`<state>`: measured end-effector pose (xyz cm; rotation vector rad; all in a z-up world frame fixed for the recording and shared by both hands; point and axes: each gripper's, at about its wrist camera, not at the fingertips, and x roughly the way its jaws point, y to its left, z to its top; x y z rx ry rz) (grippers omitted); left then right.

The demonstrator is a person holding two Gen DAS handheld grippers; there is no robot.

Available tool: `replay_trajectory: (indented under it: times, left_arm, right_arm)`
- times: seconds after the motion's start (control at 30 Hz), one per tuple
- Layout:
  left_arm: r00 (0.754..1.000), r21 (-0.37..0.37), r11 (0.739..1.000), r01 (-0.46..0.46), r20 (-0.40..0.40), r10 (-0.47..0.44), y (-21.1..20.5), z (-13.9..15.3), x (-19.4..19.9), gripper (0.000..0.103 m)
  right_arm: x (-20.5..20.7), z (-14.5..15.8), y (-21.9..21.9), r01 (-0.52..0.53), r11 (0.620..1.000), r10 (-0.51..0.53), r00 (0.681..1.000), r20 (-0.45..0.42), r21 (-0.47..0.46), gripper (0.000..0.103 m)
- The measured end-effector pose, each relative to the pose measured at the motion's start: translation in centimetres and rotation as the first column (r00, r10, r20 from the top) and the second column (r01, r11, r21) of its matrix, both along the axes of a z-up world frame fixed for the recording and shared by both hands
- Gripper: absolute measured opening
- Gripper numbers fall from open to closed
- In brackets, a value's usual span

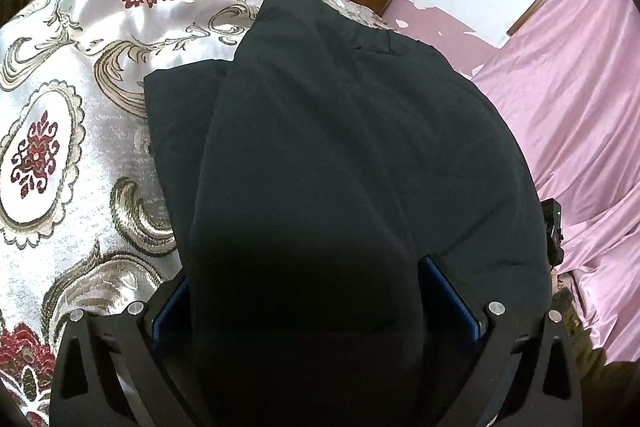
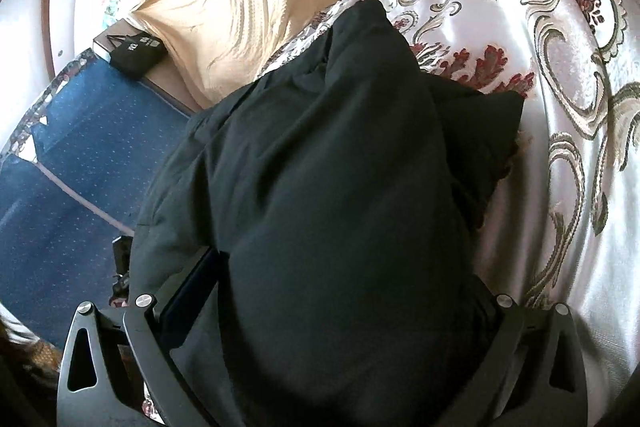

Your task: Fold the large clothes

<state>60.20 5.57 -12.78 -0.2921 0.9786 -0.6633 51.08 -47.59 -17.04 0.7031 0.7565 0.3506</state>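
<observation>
- The large black fabric garment [image 1: 328, 155] is lying on the shiny white bedspread with gold scrolls and red flowers [image 1: 72, 131], with folded layers showing at its left edge.
- The left gripper [image 1: 316, 303] is holding a thick bunch of the black garment between its two blue-padded fingers [image 1: 448, 299]; the jaws are standing wide apart but are pressing on the cloth from both sides.
- The right gripper [image 2: 336, 295] is gripping the same garment [image 2: 340, 167] in the same manner, the cloth filling the space between its fingers and hiding the right one almost fully.
- A cream knitted blanket [image 2: 224, 7] is lying beyond the garment.
- A small black box [image 2: 136, 53] is resting on a wooden surface beside the blue carpet [image 2: 80, 155].
- Pink satin cloth [image 1: 576, 99] is hanging to the right of the bed.
</observation>
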Motion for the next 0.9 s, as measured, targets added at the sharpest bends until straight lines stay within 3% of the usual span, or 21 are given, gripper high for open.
replay_trajectory:
  times: [0.2,0.27,0.33,0.37,0.43,0.6,0.7,0.9]
  left_arm:
    - [0.998,0.020,1.000,-0.001,-0.057,0.002,-0.3,0.1,0.5,0.103]
    - [0.994,0.034,0.999,-0.017,-0.106,0.021,-0.4,0.5,0.5,0.093]
    - [0.992,0.045,0.998,-0.040,-0.118,0.045,-0.6,1.4,-0.1,0.067]
    - [0.991,0.058,0.997,-0.054,-0.116,0.060,-0.8,1.9,-0.5,0.062]
    - [0.991,0.096,0.993,-0.074,-0.105,0.084,-1.3,2.8,-1.2,0.045]
    - [0.991,0.206,0.972,-0.110,-0.049,0.122,-2.9,6.3,-3.3,0.024]
    - [0.994,0.240,0.965,-0.105,-0.016,0.112,-3.5,8.7,-4.5,0.020]
    - [0.996,0.293,0.952,-0.089,0.043,0.080,-3.8,13.8,-8.7,0.018]
  right_arm:
    - [0.4,0.6,0.6,0.059,0.998,-0.062,0.993,-0.103,-0.032,0.102]
    - [0.7,1.0,0.9,0.076,0.996,-0.082,0.983,-0.163,-0.045,0.102]
    - [0.7,1.5,1.3,0.113,0.992,-0.124,0.973,-0.197,-0.063,0.102]
    - [0.6,1.8,1.7,0.125,0.989,-0.140,0.970,-0.198,-0.084,0.100]
    - [0.1,2.6,2.5,0.139,0.982,-0.161,0.970,-0.184,-0.127,0.091]
    - [-1.9,5.4,3.5,0.189,0.971,-0.209,0.968,-0.139,-0.144,0.041]
    - [-3.1,7.6,4.2,0.193,0.966,-0.214,0.971,-0.111,-0.169,0.028]
    - [-6.7,12.2,4.8,0.173,0.971,-0.180,0.983,-0.033,-0.163,0.023]
